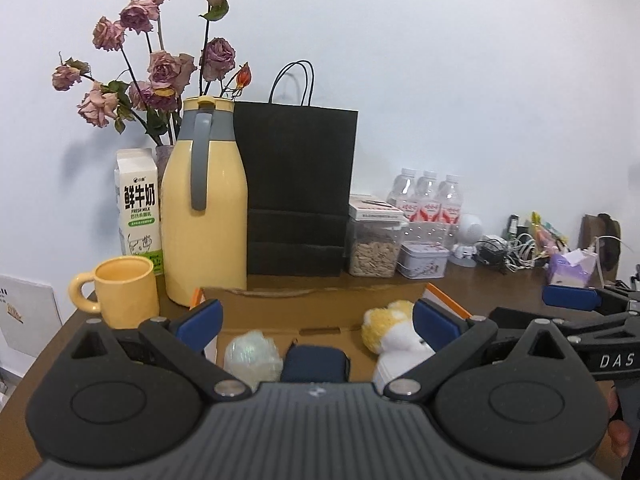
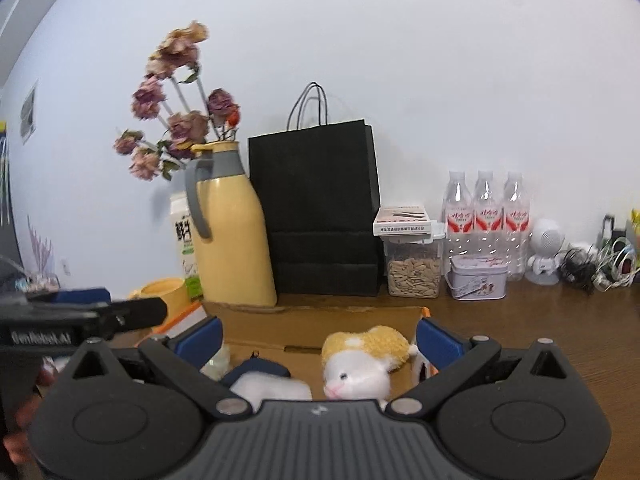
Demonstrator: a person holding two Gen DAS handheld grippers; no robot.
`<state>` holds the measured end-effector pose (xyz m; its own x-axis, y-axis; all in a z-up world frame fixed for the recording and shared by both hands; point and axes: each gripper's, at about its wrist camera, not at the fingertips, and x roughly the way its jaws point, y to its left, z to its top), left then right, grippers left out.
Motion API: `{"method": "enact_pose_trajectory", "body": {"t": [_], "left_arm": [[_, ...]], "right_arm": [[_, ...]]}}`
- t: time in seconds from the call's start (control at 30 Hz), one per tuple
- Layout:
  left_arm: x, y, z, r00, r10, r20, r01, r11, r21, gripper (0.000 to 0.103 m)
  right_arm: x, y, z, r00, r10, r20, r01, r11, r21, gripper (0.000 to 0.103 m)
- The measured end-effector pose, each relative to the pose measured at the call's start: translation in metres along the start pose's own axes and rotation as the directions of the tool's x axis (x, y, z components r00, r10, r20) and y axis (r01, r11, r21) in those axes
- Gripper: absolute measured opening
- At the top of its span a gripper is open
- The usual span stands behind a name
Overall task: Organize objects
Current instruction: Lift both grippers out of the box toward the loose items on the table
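I see a plain white wall behind a brown wooden table (image 1: 472, 288), crowded along its back edge. From the left wrist view, a milk carton (image 1: 138, 208) stands at the far left, dried roses (image 1: 160, 64) rise behind it, and a yellow jug (image 1: 206, 204) with a grey handle stands just beside the carton. A yellow mug (image 1: 126, 298) sits in front of the carton. Right of the jug is a black paper bag (image 1: 300, 192), then a clear jar (image 1: 374, 246) of seeds with a small flat box on its lid, a tin (image 1: 424, 259), three water bottles (image 1: 430, 200), a small white figure (image 1: 468, 240), a tangle of cables (image 1: 508, 254) and a tissue pack (image 1: 570, 270).

In front of the bag lies an open cardboard box (image 1: 320, 304), and both of my grippers hang over its near side. Inside it I see a plush toy (image 2: 360, 364) in white and yellow at the right, a dark blue case (image 1: 314, 362) in the middle, and a pale, translucent bundle (image 1: 250, 358) at the left. In the right wrist view a white block (image 2: 272, 388) lies on the case; I cannot tell what it is.

My left gripper (image 1: 316, 320) has its blue pads spread wide with nothing between them. My right gripper (image 2: 318, 338) is spread wide too, and the plush toy lies below the gap, untouched by either pad. Each gripper shows at the edge of the other's view, side by side.
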<state>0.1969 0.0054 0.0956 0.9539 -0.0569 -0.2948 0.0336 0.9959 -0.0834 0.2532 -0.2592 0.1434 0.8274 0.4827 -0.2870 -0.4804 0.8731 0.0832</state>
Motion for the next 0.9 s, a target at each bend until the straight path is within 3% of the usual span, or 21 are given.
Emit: {"method": "enact_pose_trajectory", "body": {"t": [0.27, 0.6, 0.9], "left_arm": [[-0.037, 0.005, -0.024, 0.999, 0.017, -0.048, -0.016, 1.000, 0.024, 0.103], [-0.071, 0.030, -0.066, 0.985, 0.088, -0.148, -0.095, 0.995, -0.040, 0.103], [-0.094, 0.035, -0.086, 0.980, 0.064, -0.187, -0.078, 0.995, -0.068, 0.103]], "right_arm": [[-0.050, 0.013, -0.027, 1.000, -0.011, -0.028, 0.010, 0.999, -0.039, 0.103], [-0.093, 0.021, -0.068, 0.996, -0.034, -0.079, 0.034, 0.999, -0.009, 0.103], [-0.115, 0.032, -0.101, 0.992, -0.048, -0.117, 0.053, 0.998, 0.040, 0.103]]}}
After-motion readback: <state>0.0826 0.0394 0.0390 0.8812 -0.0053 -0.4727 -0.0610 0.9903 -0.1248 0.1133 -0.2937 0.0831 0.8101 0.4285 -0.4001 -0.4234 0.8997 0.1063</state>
